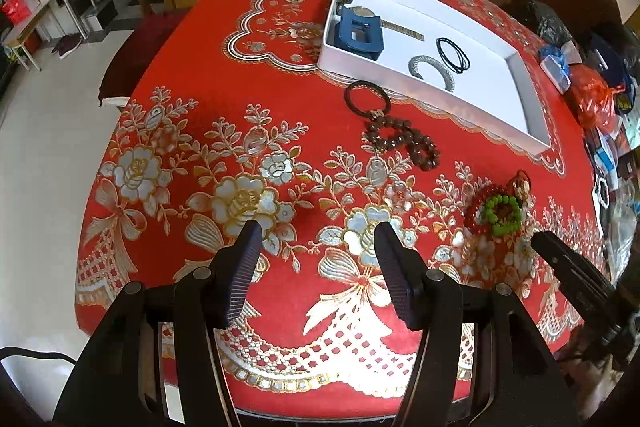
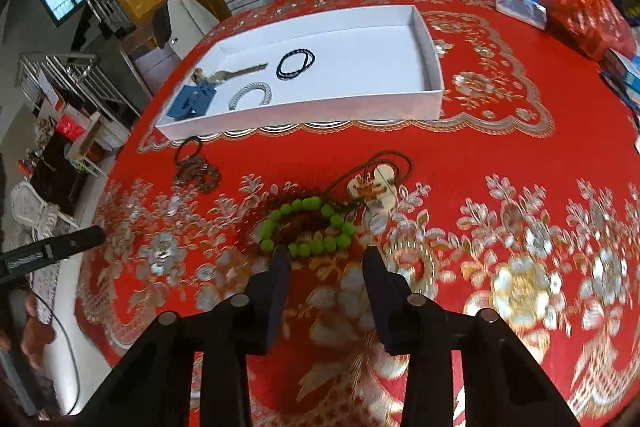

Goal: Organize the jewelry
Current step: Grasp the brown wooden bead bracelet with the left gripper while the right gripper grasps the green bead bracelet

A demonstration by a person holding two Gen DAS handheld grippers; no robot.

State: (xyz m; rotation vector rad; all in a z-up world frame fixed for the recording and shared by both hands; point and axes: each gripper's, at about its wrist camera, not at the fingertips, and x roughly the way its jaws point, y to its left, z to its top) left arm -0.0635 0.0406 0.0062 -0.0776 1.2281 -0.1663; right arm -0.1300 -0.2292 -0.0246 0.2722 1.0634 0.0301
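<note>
Two sets of black two-finger tongs over a round table under a glossy red cloth [image 1: 192, 75] embossed with gold and silver flowers, bows and lattice. Left tongs [image 1: 316, 239]: ribbed dark pads spread wide, nothing between them, above a silver rose motif. Right tongs [image 2: 325, 254]: smooth dark fingers also parted wide and gripping nothing, tips right at the near edge of a ring of round matte lime-green beads [image 2: 306, 227]; touching or just short, cannot tell.

Inside and under that green ring, a coil of dark red translucent beads [image 2: 280, 203], partly blurred. Just beyond, ahead and slightly right of the right tongs, a pale carved pendant with an amber centre on a thin brown cord [image 2: 372, 189].

Ahead of the left tongs, a smooth dark brown bangle ring [image 1: 367, 98] joined to a looped string of knobbly brown seed beads [image 1: 404, 141], on the cloth just short of the tray.

Farther ahead of both tongs, a shallow rectangular white cardboard tray [image 2: 320, 107]. Inside it: a blue blocky plastic clip [image 1: 358, 33] at the left end, a flat silver mesh watch strap [image 1: 402, 29], a thin black cord loop [image 1: 454, 53], and a curved silvery woven mesh bracelet [image 1: 434, 71].

Far right of the right tongs, at the table edge, a crinkled orange-red plastic bag [image 2: 580, 15] and a blue tissue pack [image 2: 520, 1].
</note>
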